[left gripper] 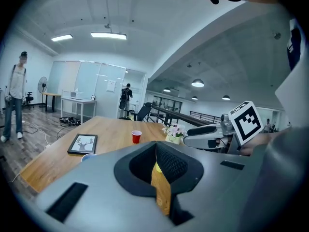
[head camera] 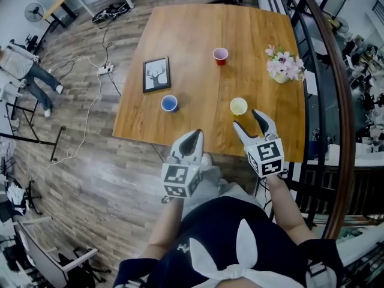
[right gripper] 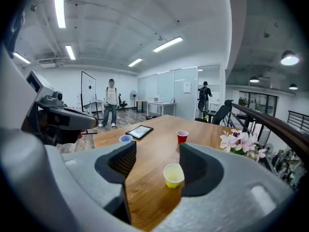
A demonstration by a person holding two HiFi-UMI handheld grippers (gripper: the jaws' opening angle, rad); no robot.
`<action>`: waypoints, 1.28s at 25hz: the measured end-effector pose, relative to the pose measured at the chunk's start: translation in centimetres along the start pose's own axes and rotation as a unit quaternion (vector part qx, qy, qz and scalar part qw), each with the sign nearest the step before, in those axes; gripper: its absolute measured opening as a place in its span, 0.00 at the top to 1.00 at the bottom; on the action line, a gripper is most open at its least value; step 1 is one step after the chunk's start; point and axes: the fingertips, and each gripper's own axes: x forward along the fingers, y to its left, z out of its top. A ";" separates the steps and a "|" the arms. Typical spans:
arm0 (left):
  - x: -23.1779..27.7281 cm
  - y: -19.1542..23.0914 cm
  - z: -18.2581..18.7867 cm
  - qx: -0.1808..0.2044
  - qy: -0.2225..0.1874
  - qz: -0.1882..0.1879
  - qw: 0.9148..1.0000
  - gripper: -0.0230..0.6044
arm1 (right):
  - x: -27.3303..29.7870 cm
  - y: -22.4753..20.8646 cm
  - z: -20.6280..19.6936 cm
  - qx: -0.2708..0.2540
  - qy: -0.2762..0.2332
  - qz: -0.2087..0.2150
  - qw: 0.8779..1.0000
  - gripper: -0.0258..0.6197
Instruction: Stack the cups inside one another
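The right gripper [head camera: 248,119] is open, with the small yellow plastic cup [head camera: 239,106] just ahead of it on the wooden desk [head camera: 198,35]. The left gripper [head camera: 193,135] is closed and empty. I think the first grab comes next: go round the cup, then squeeze softly.

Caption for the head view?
Open right gripper near yellow cup; blue cup and red cup stand apart on table.

Red cup [head camera: 220,55], blue cup [head camera: 169,103], yellow cup [head camera: 238,106]
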 end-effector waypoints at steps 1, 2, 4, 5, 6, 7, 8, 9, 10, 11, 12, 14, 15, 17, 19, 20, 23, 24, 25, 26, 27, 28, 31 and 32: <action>0.4 0.6 0.0 -0.001 0.001 0.000 1.000 0.93 | 0.7 -0.3 -0.1 0.001 0.003 -0.003 1.000 0.53; 0.7 1.2 -0.1 -0.003 0.001 -0.001 1.000 0.93 | 1.3 -0.5 -0.2 0.000 0.007 -0.004 1.000 0.53; 1.2 2.2 0.0 -0.009 0.002 -0.001 1.000 0.93 | 2.5 -0.7 -0.5 -0.001 0.019 -0.004 1.000 0.51; 1.3 2.7 0.0 -0.011 0.003 -0.002 1.000 0.93 | 3.0 -0.7 -0.8 -0.001 0.027 -0.004 1.000 0.50; 1.5 3.1 0.1 -0.012 0.003 -0.004 1.000 0.93 | 3.6 -0.8 -1.1 0.000 0.036 -0.003 0.999 0.47; 1.7 3.5 0.1 -0.011 0.004 -0.006 1.000 0.93 | 4.2 -1.0 -1.5 0.002 0.045 -0.003 0.999 0.45; 2.0 4.1 0.1 -0.010 0.006 -0.006 1.000 0.93 | 4.9 -1.2 -1.9 0.004 0.053 -0.003 0.999 0.45; 2.4 4.7 0.0 -0.009 0.008 -0.005 1.000 0.93 | 5.5 -1.4 -2.3 0.005 0.060 -0.004 0.998 0.44; 2.7 5.4 -0.1 -0.009 0.010 -0.003 1.000 0.93 | 6.2 -1.6 -2.7 0.005 0.066 -0.006 0.998 0.44; 3.0 6.1 -0.2 -0.009 0.012 0.000 1.000 0.93 | 6.8 -1.8 -3.1 0.005 0.072 -0.008 0.997 0.44; 3.2 6.8 -0.3 -0.010 0.014 0.002 1.000 0.93 | 7.3 -2.0 -3.7 0.004 0.080 -0.010 0.997 0.44; 3.7 7.8 -0.5 -0.010 0.015 0.003 1.000 0.93 | 8.2 -2.4 -4.8 0.001 0.097 -0.014 0.995 0.44; 3.9 8.2 -0.6 -0.009 0.016 0.003 1.000 0.93 | 8.6 -2.5 -5.4 0.000 0.105 -0.017 0.994 0.44; 4.3 8.9 -0.8 -0.008 0.019 0.001 1.000 0.93 | 9.4 -2.9 -6.5 -0.002 0.122 -0.022 0.992 0.44; 4.8 9.5 -1.0 -0.009 0.021 -0.001 1.000 0.93 | 10.2 -3.3 -7.5 -0.002 0.137 -0.027 0.990 0.44; 5.1 9.8 -1.0 -0.010 0.022 -0.002 1.000 0.93 | 10.5 -3.5 -7.9 -0.001 0.143 -0.029 0.989 0.44; 5.9 10.4 -1.1 -0.009 0.025 -0.008 1.000 0.93 | 11.4 -4.0 -9.3 0.013 0.163 -0.032 0.986 0.41; 6.1 10.5 -1.1 -0.008 0.027 -0.010 1.000 0.93 | 11.6 -4.1 -9.8 0.022 0.171 -0.033 0.985 0.40; 6.2 10.7 -1.1 -0.007 0.028 -0.012 1.000 0.93 | 11.8 -4.2 -10.2 0.030 0.177 -0.034 0.983 0.39; 6.4 10.8 -1.1 -0.005 0.029 -0.013 0.999 0.93 | 12.0 -4.3 -10.4 0.038 0.182 -0.035 0.982 0.38; 6.5 11.1 -1.1 -0.004 0.030 -0.014 0.999 0.93 | 12.2 -4.4 -10.7 0.043 0.185 -0.036 0.981 0.38; 6.6 11.3 -1.1 -0.004 0.031 -0.014 0.999 0.93 | 12.3 -4.5 -10.9 0.046 0.187 -0.038 0.981 0.38; 6.9 12.0 -1.2 -0.005 0.033 -0.015 0.999 0.93 | 13.0 -4.7 -12.0 0.045 0.200 -0.040 0.978 0.38; 7.1 12.2 -1.3 -0.005 0.033 -0.015 0.999 0.93 | 13.3 -4.8 -12.3 0.044 0.204 -0.042 0.977 0.38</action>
